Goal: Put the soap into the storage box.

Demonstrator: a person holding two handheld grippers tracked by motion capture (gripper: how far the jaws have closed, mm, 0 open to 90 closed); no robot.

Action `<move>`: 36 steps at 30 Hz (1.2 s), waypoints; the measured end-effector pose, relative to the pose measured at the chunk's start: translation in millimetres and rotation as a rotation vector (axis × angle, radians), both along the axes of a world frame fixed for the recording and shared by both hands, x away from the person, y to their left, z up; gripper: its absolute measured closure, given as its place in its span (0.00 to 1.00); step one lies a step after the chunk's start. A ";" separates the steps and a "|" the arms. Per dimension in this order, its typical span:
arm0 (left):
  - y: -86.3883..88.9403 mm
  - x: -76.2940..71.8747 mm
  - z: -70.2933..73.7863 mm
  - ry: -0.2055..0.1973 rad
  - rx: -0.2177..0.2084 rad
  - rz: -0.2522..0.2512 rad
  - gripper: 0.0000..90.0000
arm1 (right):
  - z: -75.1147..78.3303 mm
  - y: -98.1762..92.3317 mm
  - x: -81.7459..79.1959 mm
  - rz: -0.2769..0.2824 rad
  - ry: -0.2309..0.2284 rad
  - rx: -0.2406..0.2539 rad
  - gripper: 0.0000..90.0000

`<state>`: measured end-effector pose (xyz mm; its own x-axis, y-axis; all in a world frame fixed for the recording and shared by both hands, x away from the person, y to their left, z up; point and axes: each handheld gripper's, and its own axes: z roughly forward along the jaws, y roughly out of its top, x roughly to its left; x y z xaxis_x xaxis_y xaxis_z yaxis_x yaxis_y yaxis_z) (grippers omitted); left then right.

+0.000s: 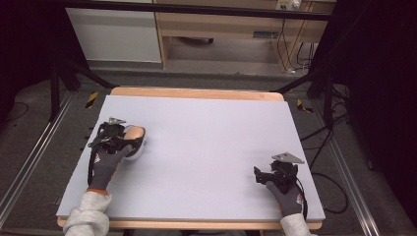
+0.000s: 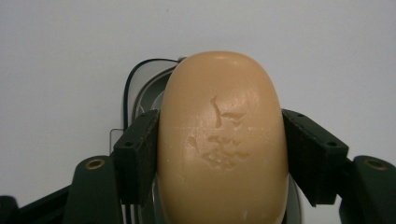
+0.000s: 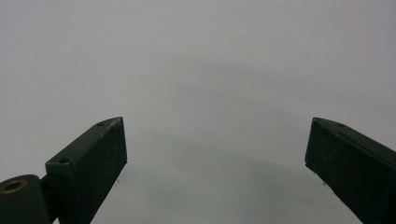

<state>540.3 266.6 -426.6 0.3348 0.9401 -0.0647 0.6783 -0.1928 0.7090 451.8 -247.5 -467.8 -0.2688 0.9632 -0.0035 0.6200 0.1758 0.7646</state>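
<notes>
soap (image 2: 222,144) between left tongs (image 2: 219,156)

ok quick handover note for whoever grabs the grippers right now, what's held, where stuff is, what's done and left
Left gripper: jaws shut on the sides of the tan oval bar of soap, held over the pale grey soap dish near the left edge of the light grey table mat.
Right gripper: jaws wide open, holding nothing, resting at the mat's right near corner.
Done: soap is gripped.
Left: whether the soap is going into the dish or coming out can't be told; whether it touches the dish is hidden. Finish that move, then release.
</notes>
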 end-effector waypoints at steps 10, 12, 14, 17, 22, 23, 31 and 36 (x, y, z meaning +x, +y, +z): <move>1.3 -0.4 -0.8 -0.010 -0.007 0.012 0.35 | 0.5 0.2 -0.3 0.002 0.000 0.001 0.06; 1.8 -0.5 -1.0 -0.012 -0.008 0.013 0.35 | 0.5 0.2 -0.3 0.002 -0.001 0.002 0.06; 2.1 -0.5 -0.9 -0.014 -0.004 0.017 0.35 | 0.4 0.1 -0.1 0.002 0.000 0.003 0.06; 2.8 -1.0 -1.0 -0.017 -0.008 0.014 0.34 | 0.3 0.2 -0.1 0.002 0.001 0.002 0.06; 3.0 -3.7 3.1 -0.030 -0.032 0.002 0.35 | 0.3 0.1 -0.2 -0.001 0.001 0.006 0.06; 2.7 -4.2 3.4 -0.034 -0.030 0.002 0.35 | 0.1 0.2 -0.2 -0.001 0.001 0.004 0.06; -0.1 -8.8 7.5 -0.058 -0.042 -0.014 0.36 | 0.5 -0.3 -0.6 -0.007 0.000 0.007 0.06; -1.4 -14.6 10.9 -0.084 -0.084 -0.029 0.37 | 0.9 -0.7 -1.1 -0.011 -0.002 0.008 0.06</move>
